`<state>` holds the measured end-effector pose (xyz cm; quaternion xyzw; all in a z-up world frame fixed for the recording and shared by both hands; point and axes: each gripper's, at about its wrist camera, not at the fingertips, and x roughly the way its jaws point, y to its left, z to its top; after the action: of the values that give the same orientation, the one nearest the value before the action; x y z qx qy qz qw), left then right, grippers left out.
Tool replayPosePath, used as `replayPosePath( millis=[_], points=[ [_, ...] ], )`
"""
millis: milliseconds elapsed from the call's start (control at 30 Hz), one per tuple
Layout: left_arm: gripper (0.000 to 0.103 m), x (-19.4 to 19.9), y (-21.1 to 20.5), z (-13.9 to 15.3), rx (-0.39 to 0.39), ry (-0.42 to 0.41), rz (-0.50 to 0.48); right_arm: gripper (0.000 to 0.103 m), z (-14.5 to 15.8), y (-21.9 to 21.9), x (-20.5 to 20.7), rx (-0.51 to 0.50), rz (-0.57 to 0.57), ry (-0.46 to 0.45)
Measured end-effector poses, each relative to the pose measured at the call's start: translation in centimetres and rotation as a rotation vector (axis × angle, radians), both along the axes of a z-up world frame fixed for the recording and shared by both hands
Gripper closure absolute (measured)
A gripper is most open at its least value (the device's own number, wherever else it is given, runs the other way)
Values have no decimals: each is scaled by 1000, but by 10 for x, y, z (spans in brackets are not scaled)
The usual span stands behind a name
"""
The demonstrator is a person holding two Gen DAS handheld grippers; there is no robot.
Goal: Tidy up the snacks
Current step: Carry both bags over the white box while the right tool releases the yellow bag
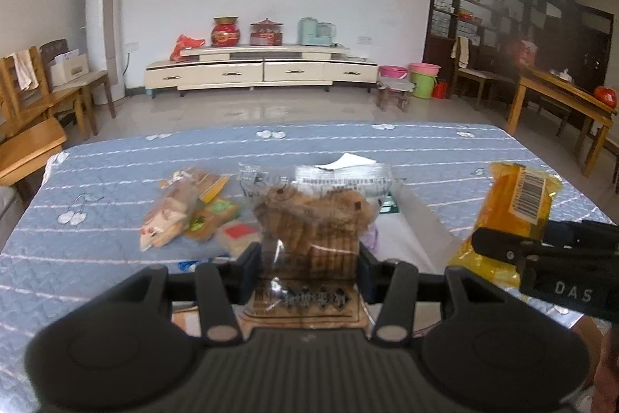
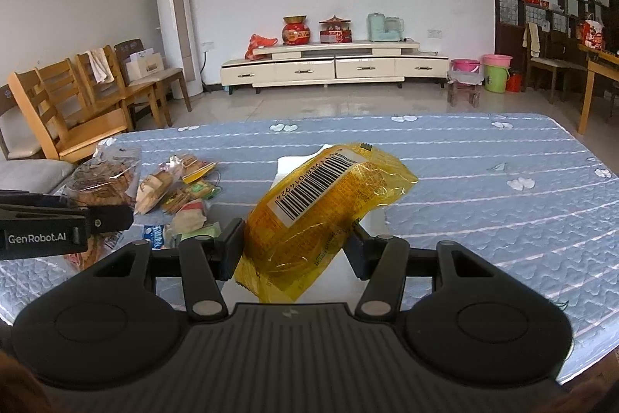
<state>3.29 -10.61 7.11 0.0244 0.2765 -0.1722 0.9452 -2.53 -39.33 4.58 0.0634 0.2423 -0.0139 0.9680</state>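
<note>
1. Loose snack packets (image 1: 189,211) lie in a small heap on the blue quilted table cover (image 1: 116,250), left of both grippers. They look light and soft-wrapped; crinkly film of this kind is likely to slide between pads, so a pinch across a flat sealed edge is the probable best hold.

2. Left gripper (image 1: 309,269) is closed on a clear bag of brown biscuits (image 1: 309,219), held upright above the cover. The jaws stand fairly wide apart, pressed against the bag's two sides near its lower printed section.
   - Handling judgement: contents appear brittle (biscuits crush easily), so clamping force should be kept low.
   - The bag is light; its film is smooth and may slip if tilted sharply.

3. White box (image 1: 421,219) sits on the cover between the two grippers, partly hidden behind the held bags. Its interior cannot be seen clearly. It is probably the container for sorting.

4. Right gripper (image 2: 294,250) is closed on a yellow packet (image 2: 329,204) with a barcode label, gripped across its lower half and tilted to the right above the white box.
   - Handling judgement: the packet looks soft and puffy (some air inside), so it will deform under the pads rather than resist.
   - The glossy wrap suggests a slip risk; a hold near the middle keeps it balanced.
</note>
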Motion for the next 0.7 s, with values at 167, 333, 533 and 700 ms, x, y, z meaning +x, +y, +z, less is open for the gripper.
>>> replayPosePath(
  millis=[167, 333, 533, 700],
  points=[
    [54, 2, -18, 1, 17, -7, -36, 36, -3, 3, 1, 0, -16, -3],
    [54, 6, -33, 0, 23, -6, -56, 36, -5, 9, 3, -2, -26, 0],
    [54, 10, -47, -4, 34, -1, -71, 36, -5, 11, 1, -3, -29, 3],
    [54, 11, -55, -9, 45, 11, -78, 36, -7, 14, 2, -2, -31, 12]
  ],
)
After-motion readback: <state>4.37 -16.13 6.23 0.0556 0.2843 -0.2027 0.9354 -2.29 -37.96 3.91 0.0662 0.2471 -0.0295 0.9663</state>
